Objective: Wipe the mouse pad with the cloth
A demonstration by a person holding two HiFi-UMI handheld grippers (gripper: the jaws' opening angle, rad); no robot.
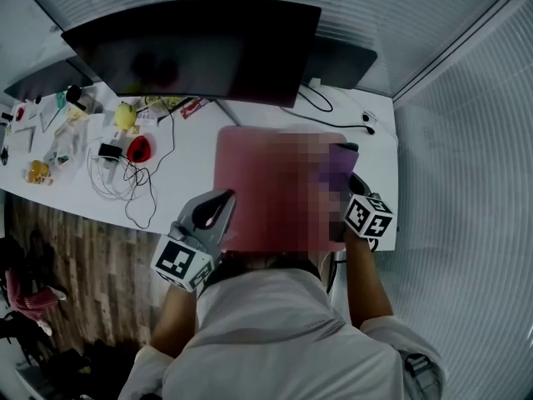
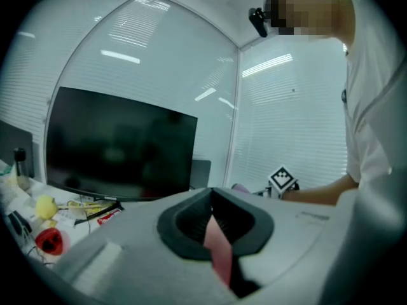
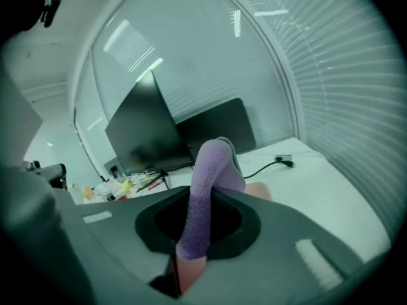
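A pink mouse pad [image 1: 250, 165] lies on the white desk [image 1: 187, 152], partly under a mosaic patch. My left gripper [image 1: 223, 200] sits at the pad's near left edge. In the left gripper view a pink strip of the mouse pad [image 2: 220, 248] is pinched between the jaws of the left gripper [image 2: 213, 224]. My right gripper [image 1: 350, 200] is at the pad's right edge, shut on a purple cloth [image 1: 340, 167]. In the right gripper view the cloth [image 3: 206, 189] stands up out of the right gripper [image 3: 196, 230], with the pink pad [image 3: 257, 190] behind it.
A large dark monitor [image 1: 200, 52] and a second dark screen [image 1: 341, 61] stand at the back. A black cable [image 1: 329, 119] runs to a plug at the back right. The left of the desk holds a red object [image 1: 139, 148], a yellow toy [image 1: 125, 115] and tangled wires [image 1: 117, 182].
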